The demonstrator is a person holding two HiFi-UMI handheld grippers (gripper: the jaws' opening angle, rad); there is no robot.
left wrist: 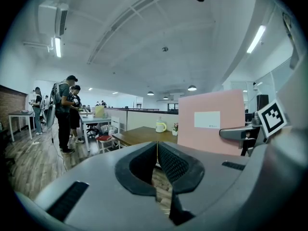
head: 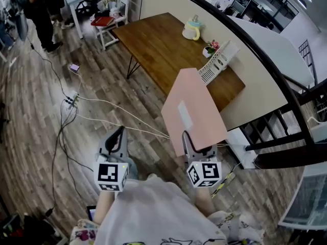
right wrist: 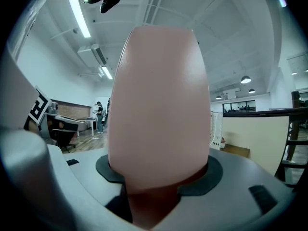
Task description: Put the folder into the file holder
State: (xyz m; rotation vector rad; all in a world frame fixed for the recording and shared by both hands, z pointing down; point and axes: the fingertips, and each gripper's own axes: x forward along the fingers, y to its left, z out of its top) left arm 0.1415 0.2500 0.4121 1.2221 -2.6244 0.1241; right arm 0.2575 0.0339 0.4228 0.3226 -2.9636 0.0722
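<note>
A pink folder (head: 194, 108) with a white label stands upright in the air over the floor, short of the wooden table (head: 153, 45). My right gripper (head: 196, 143) is shut on its lower edge, and the folder (right wrist: 159, 105) fills the right gripper view between the pads. The white file holder (head: 217, 63) stands at the table's far right corner against the partition, beyond the folder's top edge. My left gripper (head: 116, 137) hangs to the left over the floor, shut with nothing in it. In the left gripper view its pads (left wrist: 168, 163) meet, and the folder (left wrist: 211, 121) shows at the right.
A pale mug (head: 191, 28) and a small flower pot (head: 210, 48) sit on the table near the file holder. Cables and a power strip (head: 71, 100) lie on the wooden floor at the left. A black stair railing (head: 276, 131) runs along the right. People stand at the far left.
</note>
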